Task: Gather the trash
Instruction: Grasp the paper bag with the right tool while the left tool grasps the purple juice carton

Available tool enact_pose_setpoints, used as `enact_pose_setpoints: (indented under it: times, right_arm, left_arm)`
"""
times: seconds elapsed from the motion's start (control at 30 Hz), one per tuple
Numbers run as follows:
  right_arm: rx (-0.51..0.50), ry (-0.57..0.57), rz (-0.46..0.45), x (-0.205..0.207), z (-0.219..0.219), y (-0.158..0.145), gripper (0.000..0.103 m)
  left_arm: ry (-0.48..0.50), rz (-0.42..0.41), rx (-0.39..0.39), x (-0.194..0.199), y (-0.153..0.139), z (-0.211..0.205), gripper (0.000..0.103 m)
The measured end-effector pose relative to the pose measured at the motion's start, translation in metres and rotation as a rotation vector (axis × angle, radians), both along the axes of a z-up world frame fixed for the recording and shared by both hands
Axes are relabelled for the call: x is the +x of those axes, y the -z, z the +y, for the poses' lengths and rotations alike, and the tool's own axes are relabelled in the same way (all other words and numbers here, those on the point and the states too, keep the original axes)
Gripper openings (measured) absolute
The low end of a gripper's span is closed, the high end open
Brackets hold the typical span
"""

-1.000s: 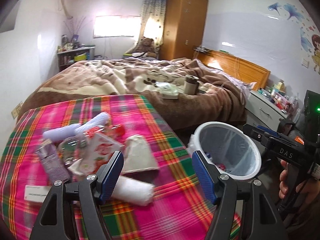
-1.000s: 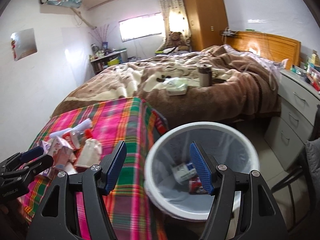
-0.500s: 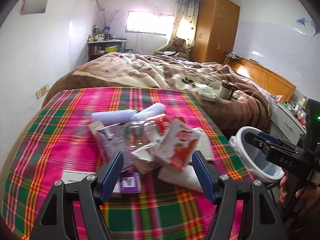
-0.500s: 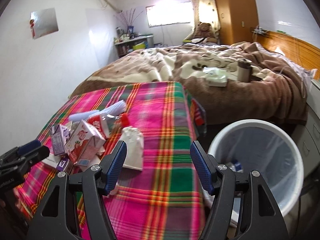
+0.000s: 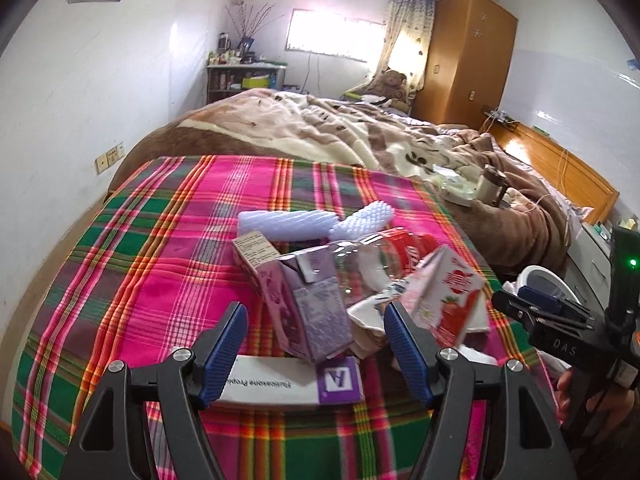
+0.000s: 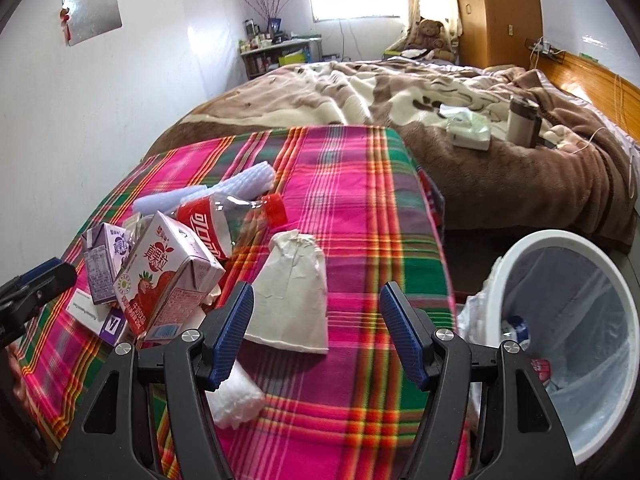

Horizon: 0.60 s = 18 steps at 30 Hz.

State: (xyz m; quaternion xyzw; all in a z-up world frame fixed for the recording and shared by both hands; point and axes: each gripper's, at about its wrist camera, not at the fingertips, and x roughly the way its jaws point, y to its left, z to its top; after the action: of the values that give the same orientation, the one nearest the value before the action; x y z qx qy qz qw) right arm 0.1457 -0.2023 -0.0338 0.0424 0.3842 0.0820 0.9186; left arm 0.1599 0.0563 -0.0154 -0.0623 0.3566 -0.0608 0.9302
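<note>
A pile of trash lies on the plaid cloth (image 5: 160,280). It includes a purple carton (image 5: 308,312), a strawberry milk carton (image 5: 444,296), a crushed cola bottle (image 6: 216,220), foam net sleeves (image 5: 288,224) and a flat white and purple box (image 5: 288,384). My left gripper (image 5: 316,316) is open just in front of the purple carton, with its pads not touching it. My right gripper (image 6: 316,300) is open above a crumpled white paper bag (image 6: 294,292) and holds nothing. A white foam roll (image 6: 236,396) lies under its left finger.
A white bin (image 6: 568,340) with a clear liner stands on the floor off the cloth's right edge, with some trash inside. Beyond the cloth is a bed with a brown blanket (image 6: 400,92), a tissue pack and a tumbler (image 6: 522,120). A white wall runs along the left.
Both views have swung left, away from the bin and toward the trash pile, which now looks closer. Both grippers stay open at the same width.
</note>
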Motion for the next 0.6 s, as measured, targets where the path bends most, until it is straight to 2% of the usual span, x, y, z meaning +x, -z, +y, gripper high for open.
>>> enact_pose_setpoints:
  times: [0.23, 0.6]
  right_arm:
    - [0.002, -0.012, 0.037, 0.008, 0.008, 0.005, 0.067]
    - [0.03, -0.032, 0.099, 0.026, 0.014, 0.017, 0.067]
  left_arm:
    - [-0.023, 0.043, -0.027, 0.023, 0.014, 0.008, 0.07]
    - [-0.005, 0.096, -0.058, 0.051, 0.031, 0.009, 0.07]
